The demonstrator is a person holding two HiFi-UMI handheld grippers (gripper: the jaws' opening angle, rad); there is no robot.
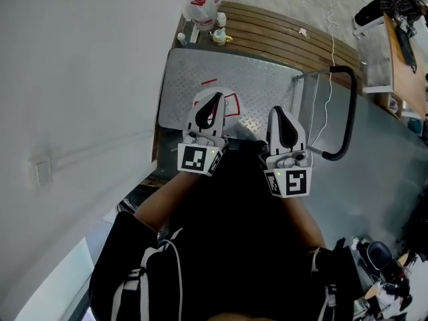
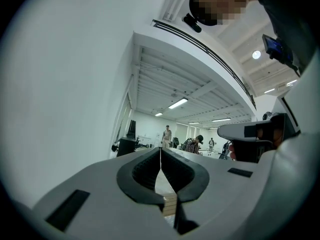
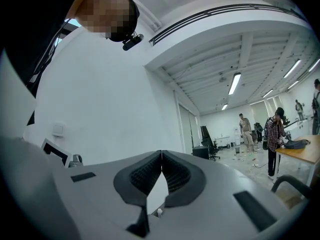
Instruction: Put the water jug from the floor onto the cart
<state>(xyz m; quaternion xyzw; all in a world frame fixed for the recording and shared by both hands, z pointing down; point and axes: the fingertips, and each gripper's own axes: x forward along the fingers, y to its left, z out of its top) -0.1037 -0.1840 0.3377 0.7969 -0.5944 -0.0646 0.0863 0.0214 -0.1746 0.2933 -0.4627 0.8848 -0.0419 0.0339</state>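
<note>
Seen from above, a person in dark clothes holds two grippers side by side over a metal cart. The left gripper [image 1: 215, 99] and the right gripper [image 1: 279, 114] both point level toward 12 o'clock. Each has its jaws pressed together at the tips with nothing between them. Below and ahead of them lies the cart [image 1: 267, 89], a flat deck of patterned metal. Its black loop handle [image 1: 352, 112] stands at 3 o'clock from the right gripper. A pale round thing with red marks [image 1: 231, 104] lies on the deck just under the left gripper's tip; what it is cannot be told. Past the cart's far edge runs a strip of wooden slats [image 1: 281, 35], with a small bottle [image 1: 180, 37] and a yellowish cup [image 1: 220, 37] on it. The water jug [image 1: 202, 4] is just beyond these, clear plastic with a red label, cut off by the top edge of the view. It appears to stand upright, neck up, off the cart. It lies almost straight ahead at 12 o'clock from the left gripper and at about 11 o'clock from the right. The left gripper looks nearer, with the whole cart deck in between.
</note>
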